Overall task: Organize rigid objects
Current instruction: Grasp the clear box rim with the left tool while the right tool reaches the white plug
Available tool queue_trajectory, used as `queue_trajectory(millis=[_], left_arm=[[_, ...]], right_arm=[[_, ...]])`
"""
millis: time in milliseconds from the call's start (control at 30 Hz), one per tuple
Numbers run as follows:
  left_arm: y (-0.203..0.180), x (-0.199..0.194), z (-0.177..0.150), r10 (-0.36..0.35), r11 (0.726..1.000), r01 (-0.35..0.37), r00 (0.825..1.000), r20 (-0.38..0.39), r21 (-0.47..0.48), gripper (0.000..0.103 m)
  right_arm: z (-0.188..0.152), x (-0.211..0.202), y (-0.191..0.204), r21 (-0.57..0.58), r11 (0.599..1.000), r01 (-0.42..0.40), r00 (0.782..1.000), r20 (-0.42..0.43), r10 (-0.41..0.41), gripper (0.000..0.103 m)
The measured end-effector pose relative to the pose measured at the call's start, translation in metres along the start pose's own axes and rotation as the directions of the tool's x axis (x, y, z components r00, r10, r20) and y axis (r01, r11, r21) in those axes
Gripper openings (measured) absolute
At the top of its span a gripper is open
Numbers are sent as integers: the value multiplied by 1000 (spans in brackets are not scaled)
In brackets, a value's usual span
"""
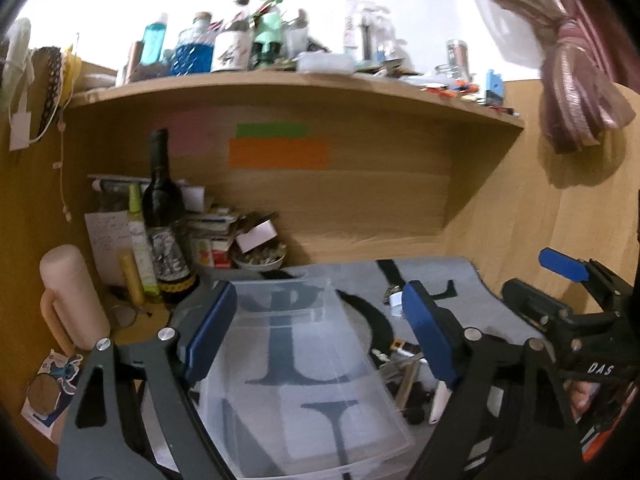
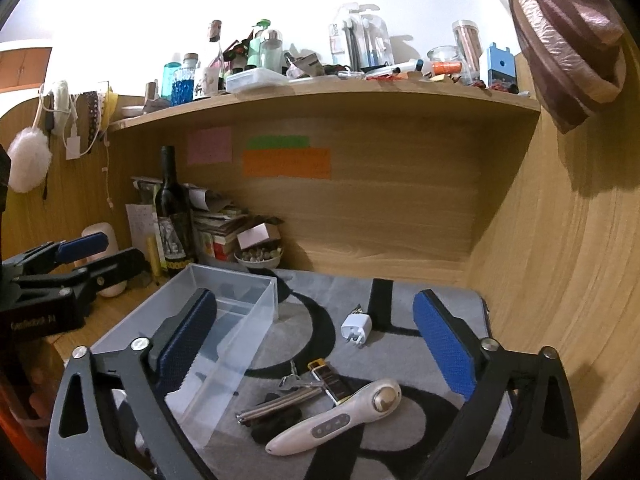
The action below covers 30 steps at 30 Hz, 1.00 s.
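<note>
A clear plastic box [image 1: 304, 360] lies on a grey mat [image 1: 460, 276] with black letters. My left gripper [image 1: 320, 334] is open, and the box shows between its blue pads with a gap on the right side. In the right wrist view the box [image 2: 256, 300] is empty and the left gripper [image 2: 100, 256] hovers to its left. My right gripper [image 2: 316, 340] is open over loose items on the mat [image 2: 392, 352]: a white handheld device [image 2: 340, 420], metal keys [image 2: 280, 400], a watch [image 2: 328, 384] and a white charger plug [image 2: 356, 330]. The right gripper [image 1: 548, 280] holds nothing.
A dark wine bottle [image 2: 170, 216], a stack of books and a small bowl [image 2: 258, 258] crowd the back left corner. A pink flask [image 1: 68, 292] stands left of the box. A cluttered shelf [image 2: 320, 96] hangs overhead, and a wooden side wall [image 2: 560, 280] closes the right.
</note>
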<state>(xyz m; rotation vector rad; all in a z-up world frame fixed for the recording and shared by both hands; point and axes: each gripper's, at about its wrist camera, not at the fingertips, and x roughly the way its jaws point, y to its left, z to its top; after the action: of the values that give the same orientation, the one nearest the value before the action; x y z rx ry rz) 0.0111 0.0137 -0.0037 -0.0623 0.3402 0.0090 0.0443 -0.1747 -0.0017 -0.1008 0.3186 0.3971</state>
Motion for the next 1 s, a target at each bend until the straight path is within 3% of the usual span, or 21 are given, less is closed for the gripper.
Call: queue_trajectory(millis=[200, 333, 467, 700, 767, 867, 1000], left_arm=[[33, 15, -2, 57, 998, -57, 994, -93, -2, 72], [53, 31, -9, 89, 996, -87, 977, -191, 21, 69], [72, 53, -23, 116, 993, -111, 941, -318, 33, 54], [93, 80, -48, 90, 996, -90, 870, -484, 24, 46], [97, 85, -54, 73, 997, -81, 853, -517, 7, 38], [101, 91, -61, 54, 997, -75, 835, -547, -16, 28], [102, 90, -65, 14, 997, -53, 832, -554, -55, 22]], right_arm=[[1, 15, -5, -7, 1000, 4, 999, -37, -4, 87], [2, 28, -10, -11, 1000, 4, 998, -70, -5, 82], [4, 44, -14, -19, 1000, -3, 993, -116, 0, 79], [8, 75, -21, -11, 999, -43, 978, -205, 39, 69], [8, 85, -24, -5, 999, -44, 972, -230, 42, 66], [5, 101, -28, -10, 999, -40, 963, -268, 36, 64], [-2, 126, -31, -15, 999, -33, 944, -328, 26, 64]])
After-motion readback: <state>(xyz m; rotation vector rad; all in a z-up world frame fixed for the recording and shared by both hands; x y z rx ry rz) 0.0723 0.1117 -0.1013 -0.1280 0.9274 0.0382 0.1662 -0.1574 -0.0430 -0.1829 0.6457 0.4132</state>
